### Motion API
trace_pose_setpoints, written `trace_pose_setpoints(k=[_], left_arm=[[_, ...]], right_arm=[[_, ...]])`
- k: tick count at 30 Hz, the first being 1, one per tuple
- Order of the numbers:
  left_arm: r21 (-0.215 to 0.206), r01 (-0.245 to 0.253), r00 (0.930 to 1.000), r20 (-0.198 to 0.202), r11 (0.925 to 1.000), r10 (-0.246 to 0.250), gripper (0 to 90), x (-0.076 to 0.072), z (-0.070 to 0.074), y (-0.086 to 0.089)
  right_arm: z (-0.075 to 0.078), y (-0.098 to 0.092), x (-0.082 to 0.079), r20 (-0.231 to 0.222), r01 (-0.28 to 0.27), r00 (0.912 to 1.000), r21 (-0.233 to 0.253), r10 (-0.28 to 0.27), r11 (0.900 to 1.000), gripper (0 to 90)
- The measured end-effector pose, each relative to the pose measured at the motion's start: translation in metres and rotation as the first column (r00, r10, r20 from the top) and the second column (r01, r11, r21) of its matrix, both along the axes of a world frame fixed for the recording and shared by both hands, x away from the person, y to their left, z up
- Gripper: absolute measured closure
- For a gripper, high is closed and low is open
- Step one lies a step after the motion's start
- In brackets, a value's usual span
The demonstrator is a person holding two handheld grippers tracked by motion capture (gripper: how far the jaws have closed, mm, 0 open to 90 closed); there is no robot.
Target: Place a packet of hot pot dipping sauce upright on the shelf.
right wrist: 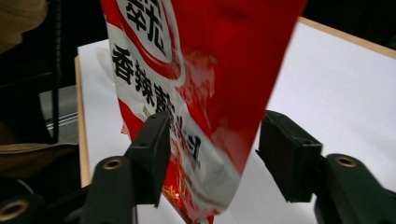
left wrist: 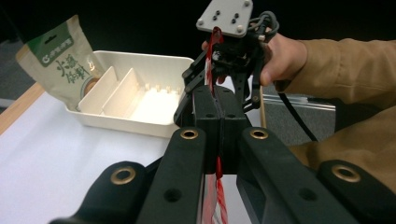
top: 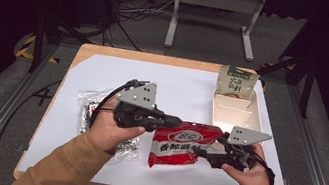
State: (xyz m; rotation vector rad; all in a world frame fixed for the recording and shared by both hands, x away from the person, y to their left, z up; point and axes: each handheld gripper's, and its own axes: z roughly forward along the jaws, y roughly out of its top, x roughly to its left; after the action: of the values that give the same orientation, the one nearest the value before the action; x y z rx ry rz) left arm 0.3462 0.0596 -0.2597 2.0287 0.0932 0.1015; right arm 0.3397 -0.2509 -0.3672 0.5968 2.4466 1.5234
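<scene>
- Red snack bag point(top: 184, 144) hangs just above the white table point(top: 188, 89), between the two grippers, near the compartment tray point(top: 236, 112).
- Left gripper point(top: 175, 122) has its jaws clamped tight on the bag's edge; thin film, soft and crinkly, light.
- Right gripper point(right wrist: 212, 158) stands wide, its jaws either side of the lower corner, probably not touching it.
- Seams look the safest hold; the slick middle would slip.

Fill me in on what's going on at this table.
A person works two hand-held grippers on a red snack bag. The left gripper is shut on one edge of it, holding it up off the white table. The right gripper has its jaws open around the bag's other end. A divided white tray with a green-topped pouch waits beyond, and a clear packet lies beneath the left hand.
</scene>
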Motion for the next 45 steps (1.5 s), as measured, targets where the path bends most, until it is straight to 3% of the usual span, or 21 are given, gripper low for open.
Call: trace_pose_setpoints(k=[4,5,7,9,12,24,35,38,42,45], left_arm=[[-0.002,0.01,0.9999,0.0,0.9999,-0.01,89.6,-0.001,-0.001,-0.002],[-0.003,0.008,1.0,-0.004,1.0,-0.008,89.6,-0.002,-0.001,-0.002],[-0.005,0.006,0.9999,-0.008,1.0,-0.006,89.5,-0.002,-0.001,-0.001],[-0.005,0.004,1.0,-0.009,1.0,-0.004,89.5,-0.001,-0.002,0.0],[-0.009,0.0,0.9999,-0.014,1.0,-0.001,89.5,0.0,-0.004,0.001],[-0.027,-0.019,0.9996,-0.022,0.9995,0.018,89.2,0.0,-0.004,0.005],[-0.055,-0.042,0.999,-0.019,0.9976,0.041,87.5,-0.002,-0.004,0.011],[-0.065,-0.068,0.9975,-0.021,0.9956,0.067,83.8,-0.003,-0.005,0.012],[-0.078,-0.097,0.9951,-0.027,0.9922,0.095,69.1,-0.003,-0.008,0.014],[-0.111,-0.128,0.9915,-0.034,0.9855,0.125,57.8,-0.002,-0.015,0.017]], right_arm=[[-0.001,0.003,0.002,-0.006,-0.048,0.9988,0.004,0.048,0.999,57.8],[0.0,0.003,0.001,0.0,-0.063,0.998,-0.002,0.063,0.998,65.5],[0.0,0.003,0.001,0.004,-0.069,0.9976,-0.006,0.069,0.998,67.7],[0.002,0.003,0.002,0.004,-0.098,0.9951,-0.028,0.098,0.995,77.4],[0.002,0.003,0.002,0.009,-0.123,0.9923,-0.049,0.123,0.991,84.2],[0.011,0.005,0.002,0.008,-0.123,0.9923,-0.082,0.124,0.989,88.7],[0.021,0.003,0.003,-0.058,-0.134,0.9897,-0.063,0.131,0.989,89.4],[0.022,0.002,0.003,-0.064,-0.135,0.9893,-0.056,0.131,0.989,89.4],[0.026,0.0,0.003,-0.079,-0.14,0.9875,-0.046,0.136,0.989,89.5],[0.031,-0.004,0.002,-0.076,-0.131,0.9889,-0.044,0.128,0.99,89.5]])
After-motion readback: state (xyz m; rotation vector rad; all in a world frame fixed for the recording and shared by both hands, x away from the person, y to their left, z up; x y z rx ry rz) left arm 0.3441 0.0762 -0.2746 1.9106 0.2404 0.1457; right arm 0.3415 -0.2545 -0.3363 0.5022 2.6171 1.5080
